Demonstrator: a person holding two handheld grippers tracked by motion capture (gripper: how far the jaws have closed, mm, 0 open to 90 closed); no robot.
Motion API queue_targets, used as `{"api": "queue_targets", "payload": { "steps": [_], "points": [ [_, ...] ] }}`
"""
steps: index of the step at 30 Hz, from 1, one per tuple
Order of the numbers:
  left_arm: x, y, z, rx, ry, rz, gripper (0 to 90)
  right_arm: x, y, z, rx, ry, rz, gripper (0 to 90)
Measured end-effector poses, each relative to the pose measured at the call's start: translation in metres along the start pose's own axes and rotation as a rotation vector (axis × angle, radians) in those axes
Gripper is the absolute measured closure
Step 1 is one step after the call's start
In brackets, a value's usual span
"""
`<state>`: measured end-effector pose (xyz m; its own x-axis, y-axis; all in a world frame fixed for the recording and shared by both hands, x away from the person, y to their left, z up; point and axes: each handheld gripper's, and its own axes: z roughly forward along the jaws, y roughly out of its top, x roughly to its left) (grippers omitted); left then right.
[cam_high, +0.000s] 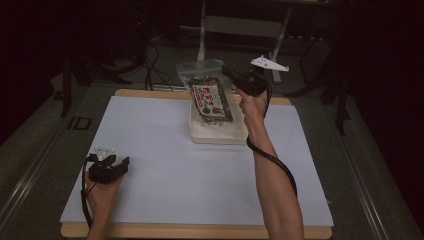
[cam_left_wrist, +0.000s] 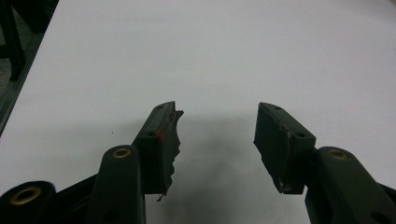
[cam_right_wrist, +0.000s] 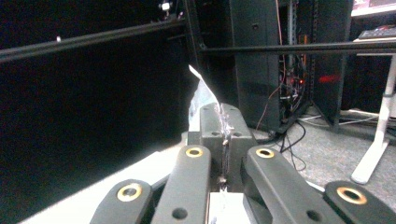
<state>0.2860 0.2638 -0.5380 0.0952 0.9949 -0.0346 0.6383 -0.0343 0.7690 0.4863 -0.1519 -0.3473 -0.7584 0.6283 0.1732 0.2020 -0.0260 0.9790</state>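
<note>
Right gripper (cam_high: 227, 71) is clamped fully shut on the top edge of the clear plastic bag (cam_high: 207, 95). In the right gripper view the jaws are pressed together with a sliver of the film (cam_right_wrist: 201, 100) sticking up between them. The bag hangs from that pinch at the far side of the table (cam_high: 165, 170), tilted, its lower end down at the white slab (cam_high: 215, 132) (box or foam block, can't tell which). Whether the bag's bottom edge is resting on it or just above it, I can't tell from the high view.

Left gripper (cam_high: 122, 162) is parked near the front left corner of the table, jaws well apart, nothing between them. The pad (cam_left_wrist: 170, 140) on one jaw looks torn and ragged at the edge.

Handling judgement:
- Bag looks light: thin film with a flat printed packet (cam_high: 210, 100) inside. Hangs fairly straight, so the contents give it some stiffness; the film above the packet is limp.
- Film is slick and crinkly. A pinch on the bare top strip can slip or tear if jerked.
- One-corner hold lets it swing and twist.
- Better hold: on the top seal strip, near the middle, or a second pinch from the left gripper on the opposite top corner (mind that ragged pad, it could snag the film).
</note>
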Motion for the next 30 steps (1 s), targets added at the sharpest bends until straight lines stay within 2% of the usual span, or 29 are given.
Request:
{"api": "queue_targets", "payload": {
  "steps": [7,9,12,14,16,17,22,24,26,30],
  "points": [
    [-0.001,0.0,0.001,0.008,0.002,0.007,49.2,-0.001,0.003,-0.009,0.092,-0.004,-0.087,89.6],
    [-0.002,0.0,0.001,0.009,0.001,0.008,49.2,-0.001,0.006,-0.012,0.123,-0.012,-0.124,89.3],
    [-0.002,0.0,0.001,0.011,0.002,0.011,49.1,-0.001,0.009,-0.015,0.171,0.001,-0.162,87.8],
    [-0.002,0.0,0.002,0.013,0.002,0.011,49.1,-0.002,0.012,-0.015,0.209,0.032,-0.176,84.1],
    [-0.002,0.0,0.002,0.014,0.003,0.013,49.1,0.0,0.013,-0.012,0.267,0.035,-0.206,77.2],
    [-0.002,-0.001,0.002,0.014,0.003,0.012,49.1,0.002,0.012,-0.009,0.296,0.022,-0.23,73.5],
    [-0.002,0.0,0.002,0.01,0.002,0.007,49.1,0.007,0.002,0.004,0.407,-0.012,-0.283,73.2],
    [-0.001,0.0,0.002,0.01,0.003,0.004,49.0,0.01,0.0,0.006,0.398,-0.02,-0.283,80.3],
    [-0.001,0.0,0.001,0.009,0.001,0.003,49.0,0.011,0.001,0.004,0.351,-0.022,-0.263,84.7],
    [0.0,0.0,0.0,0.007,0.004,0.0,49.0,0.008,0.0,0.0,0.266,-0.013,-0.21,86.7]
  ]
}}
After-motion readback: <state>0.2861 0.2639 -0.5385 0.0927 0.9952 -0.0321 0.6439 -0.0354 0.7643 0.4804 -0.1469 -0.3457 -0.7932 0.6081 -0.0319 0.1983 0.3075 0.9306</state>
